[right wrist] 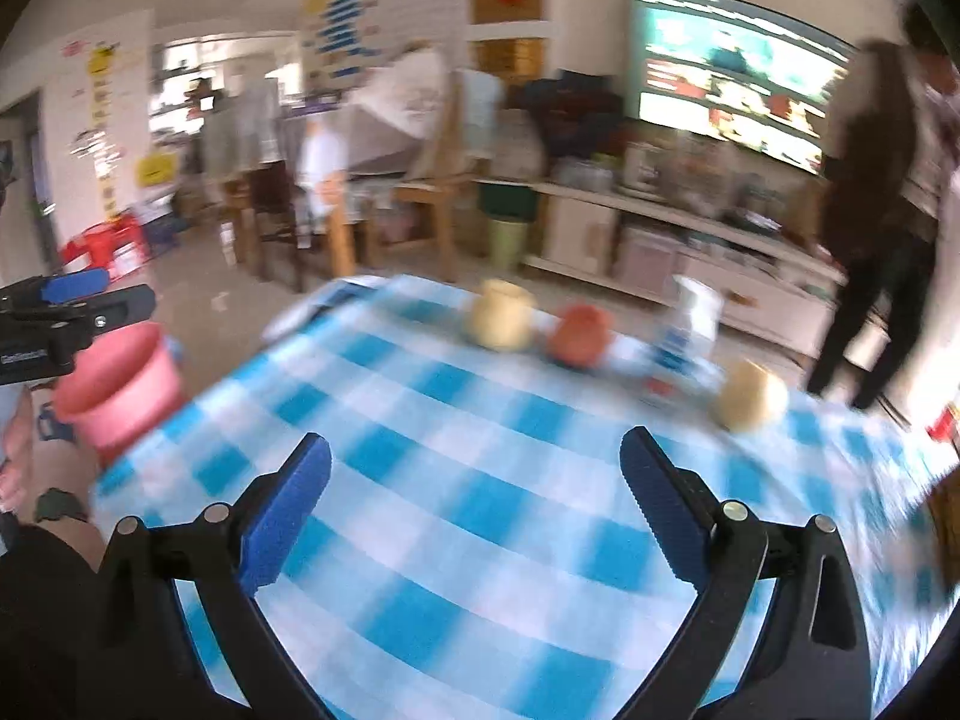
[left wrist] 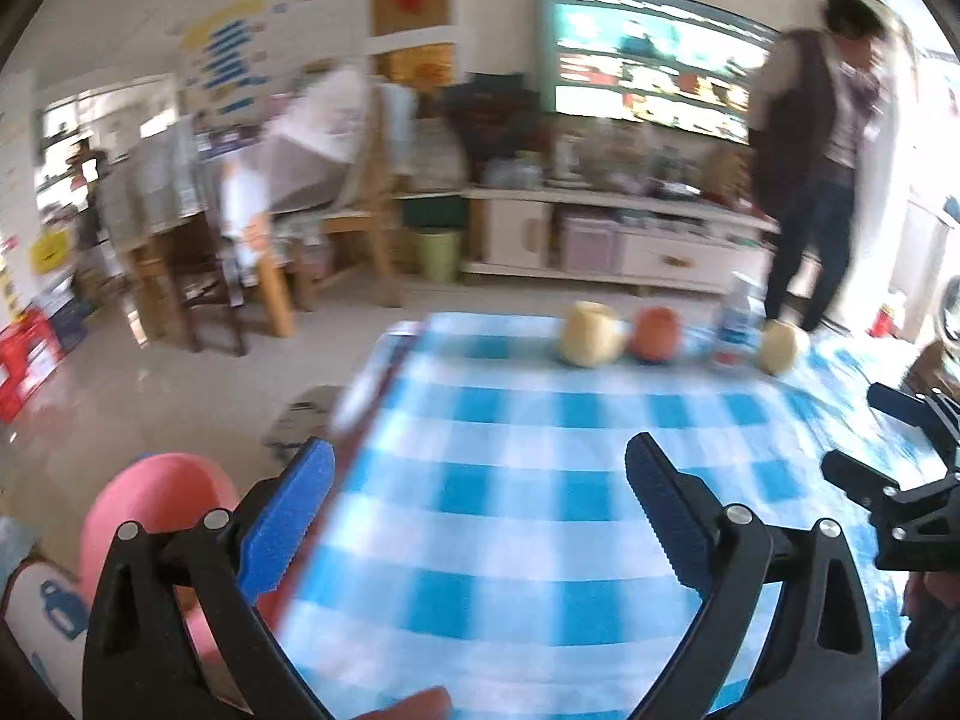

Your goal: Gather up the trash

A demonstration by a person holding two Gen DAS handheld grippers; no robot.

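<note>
A table with a blue-and-white checked cloth (left wrist: pixel 540 480) (right wrist: pixel 480 510) fills both views. At its far edge lie a yellowish lump (left wrist: pixel 588 341) (right wrist: pixel 501 321), an orange-red one (left wrist: pixel 655 335) (right wrist: pixel 579 336), a crushed plastic bottle (left wrist: pixel 733 324) (right wrist: pixel 690 324) and a second yellowish lump (left wrist: pixel 783 347) (right wrist: pixel 750 402). My left gripper (left wrist: pixel 480 468) is open and empty above the near cloth. My right gripper (right wrist: pixel 477 462) is open and empty; it also shows in the left wrist view (left wrist: pixel 888 450). A pink bin (left wrist: pixel 156 516) (right wrist: pixel 120 390) stands at the table's left side. Both views are blurred.
A person (left wrist: pixel 816 168) (right wrist: pixel 876 210) stands beyond the table's far right. Wooden chairs (left wrist: pixel 210 252) and a green bin (left wrist: pixel 438 252) stand on the floor behind. A TV (left wrist: pixel 648 66) hangs over a low white cabinet (left wrist: pixel 630 240).
</note>
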